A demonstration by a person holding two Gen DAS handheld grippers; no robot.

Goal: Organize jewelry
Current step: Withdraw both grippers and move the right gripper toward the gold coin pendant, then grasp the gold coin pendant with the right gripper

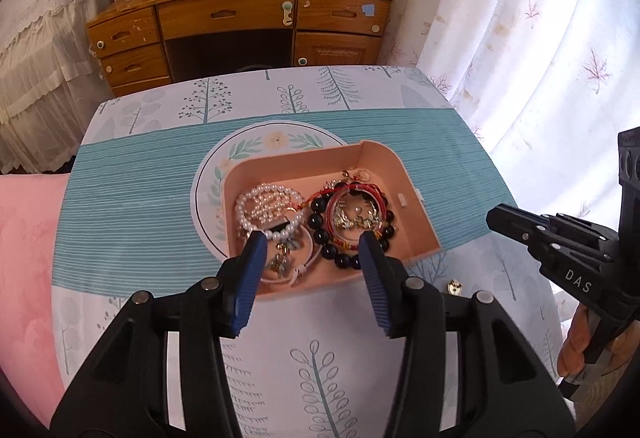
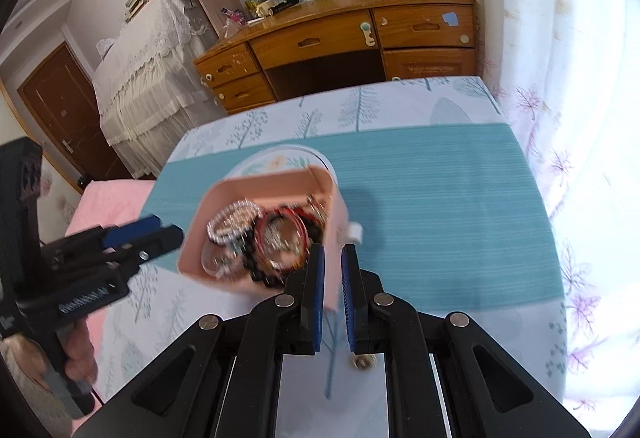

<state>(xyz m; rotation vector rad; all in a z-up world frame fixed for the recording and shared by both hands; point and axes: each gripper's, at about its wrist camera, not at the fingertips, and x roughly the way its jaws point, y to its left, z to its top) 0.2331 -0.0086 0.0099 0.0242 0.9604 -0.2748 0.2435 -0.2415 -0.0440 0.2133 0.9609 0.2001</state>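
Note:
A pink open jewelry box (image 1: 384, 165) sits on the table, partly on a round floral mat (image 1: 256, 141). It holds a pearl bracelet (image 1: 260, 203), a black bead bracelet (image 1: 320, 234) and red cord bracelets (image 1: 356, 197). My left gripper (image 1: 312, 242) is open and empty, above the box's near edge. My right gripper (image 2: 332, 258) is nearly shut and empty, at the box's right wall (image 2: 334, 222); it also shows in the left wrist view (image 1: 496, 220). A small gold piece (image 1: 454, 286) lies on the cloth near the box, also in the right wrist view (image 2: 362, 362).
The table carries a white tree-print cloth (image 1: 320, 378) with a teal striped runner (image 1: 132, 205). A pink cushion (image 1: 24, 278) lies to the left. A wooden desk (image 1: 240, 21) stands behind and a white curtain (image 1: 540, 37) hangs on the right.

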